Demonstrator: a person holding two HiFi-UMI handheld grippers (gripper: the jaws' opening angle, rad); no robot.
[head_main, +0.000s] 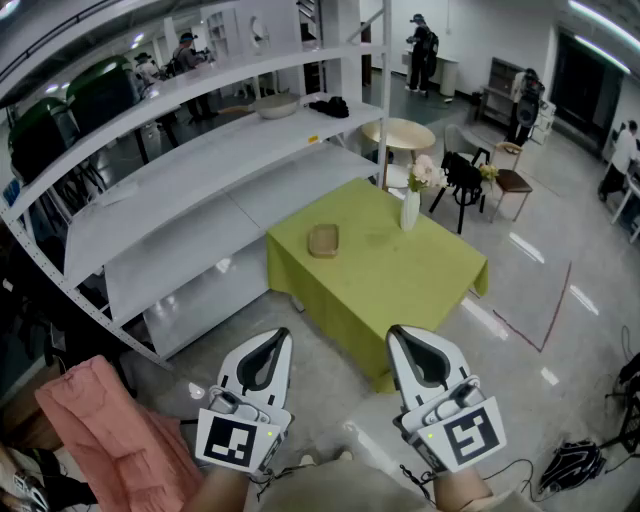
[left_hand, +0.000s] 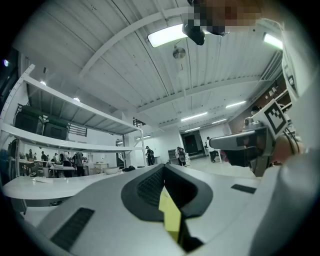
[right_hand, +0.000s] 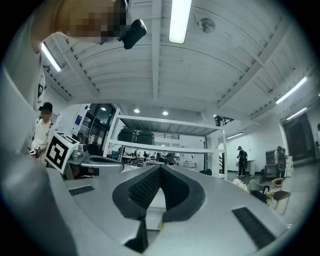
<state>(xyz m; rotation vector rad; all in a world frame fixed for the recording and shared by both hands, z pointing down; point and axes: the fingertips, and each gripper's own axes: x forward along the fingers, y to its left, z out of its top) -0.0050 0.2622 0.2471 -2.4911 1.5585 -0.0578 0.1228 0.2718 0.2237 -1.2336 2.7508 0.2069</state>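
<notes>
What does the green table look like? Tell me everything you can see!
The table is squarish, covered by a yellow-green cloth that hangs down its sides, hiding the legs. It stands on the grey floor next to the white shelves. On it are a white vase of pale flowers near the far edge and a flat brown thing.
</notes>
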